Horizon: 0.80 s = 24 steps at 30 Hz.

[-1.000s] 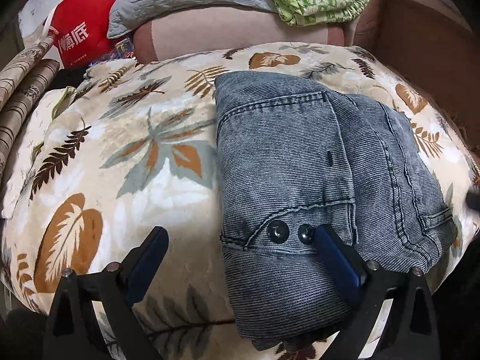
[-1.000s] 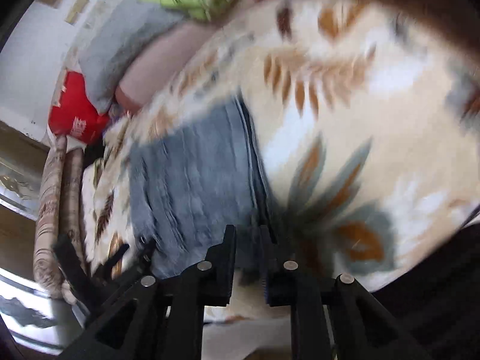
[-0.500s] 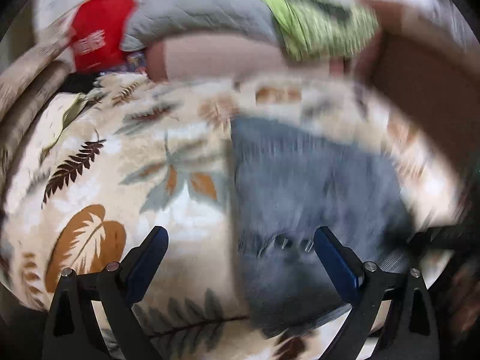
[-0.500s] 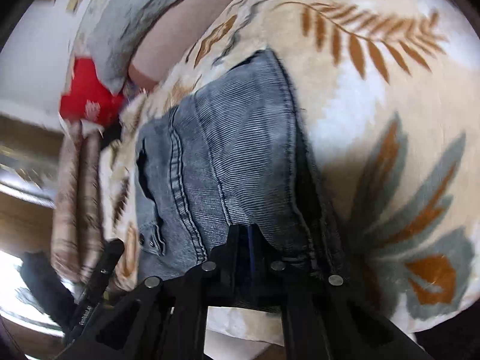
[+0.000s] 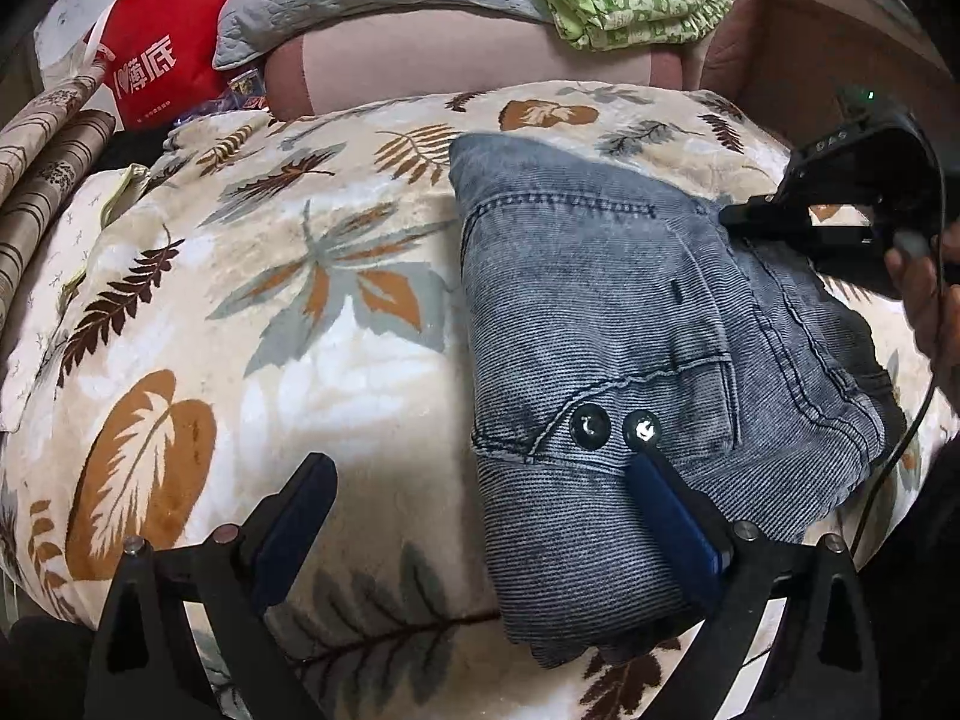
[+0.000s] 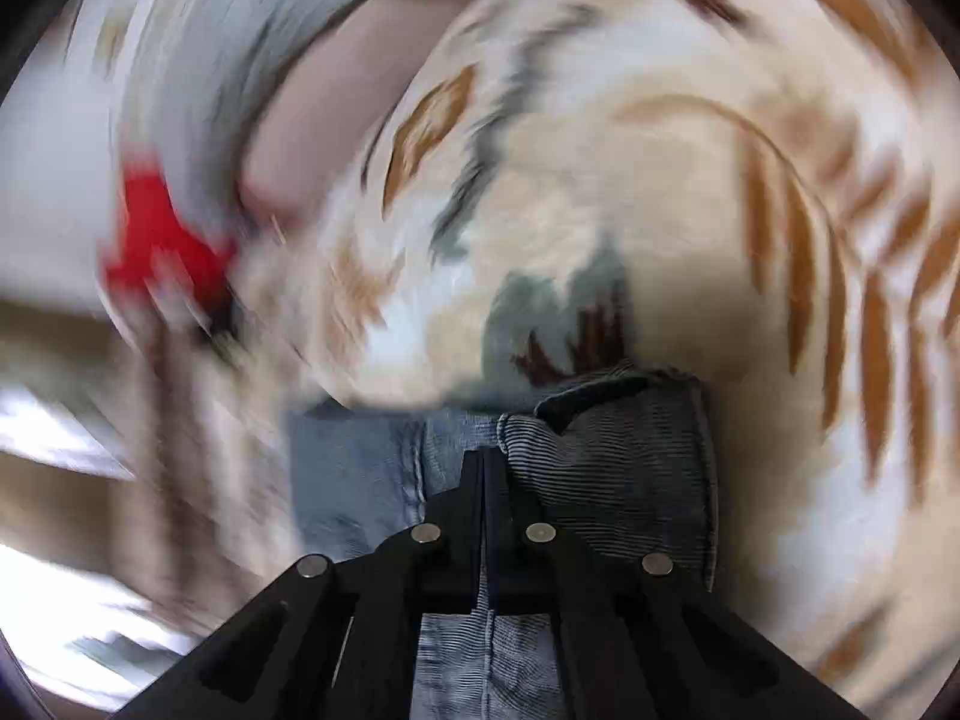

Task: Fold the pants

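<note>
Right now the folded denim pants [image 5: 630, 360] lie on the leaf-print blanket [image 5: 270, 312]. Left gripper [image 5: 480, 516] has its fingers [image 5: 672, 516] spread wide, one blue pad resting on the denim by the two snaps. Right gripper [image 6: 483, 468] has its fingers pinched together on a fold of the pants' far edge.

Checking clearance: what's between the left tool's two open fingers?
In the left wrist view, leaf-print blanket and the near-left edge of the folded jeans; the right finger overlaps the denim.
</note>
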Each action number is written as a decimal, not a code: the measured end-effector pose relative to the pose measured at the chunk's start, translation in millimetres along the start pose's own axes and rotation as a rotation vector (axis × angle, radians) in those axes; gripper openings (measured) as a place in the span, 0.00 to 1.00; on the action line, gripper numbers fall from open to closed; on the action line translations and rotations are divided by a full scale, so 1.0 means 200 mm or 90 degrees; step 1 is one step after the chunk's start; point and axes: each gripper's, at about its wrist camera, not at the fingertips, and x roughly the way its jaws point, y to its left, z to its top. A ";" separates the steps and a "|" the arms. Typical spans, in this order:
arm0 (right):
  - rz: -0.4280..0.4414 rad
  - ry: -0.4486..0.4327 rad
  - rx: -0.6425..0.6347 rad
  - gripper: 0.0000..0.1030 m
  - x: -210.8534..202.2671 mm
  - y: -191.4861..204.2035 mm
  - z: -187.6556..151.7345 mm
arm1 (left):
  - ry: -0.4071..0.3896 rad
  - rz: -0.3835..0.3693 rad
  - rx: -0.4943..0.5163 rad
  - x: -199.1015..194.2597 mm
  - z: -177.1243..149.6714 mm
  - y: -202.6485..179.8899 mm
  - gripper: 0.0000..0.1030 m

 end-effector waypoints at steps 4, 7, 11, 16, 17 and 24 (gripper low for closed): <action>-0.105 -0.020 -0.109 0.00 -0.01 0.18 -0.06 | 0.002 -0.014 -0.012 0.01 0.00 0.02 0.97; -0.088 -0.036 -0.110 0.06 -0.06 0.18 -0.08 | 0.002 -0.021 -0.017 0.01 0.00 0.02 0.97; -0.088 -0.013 -0.065 0.04 -0.04 0.14 -0.06 | 0.003 -0.024 -0.020 0.01 0.00 0.02 0.97; -0.237 0.032 -0.295 0.15 0.05 0.67 -0.12 | 0.005 -0.032 -0.027 0.02 -0.01 0.03 0.97; -0.270 0.039 -0.360 0.25 0.11 0.80 -0.14 | 0.005 -0.034 -0.027 0.02 -0.01 0.03 0.97; -0.401 0.147 -0.623 0.79 0.58 1.25 -0.25 | 0.007 -0.049 -0.034 0.03 -0.01 0.05 0.97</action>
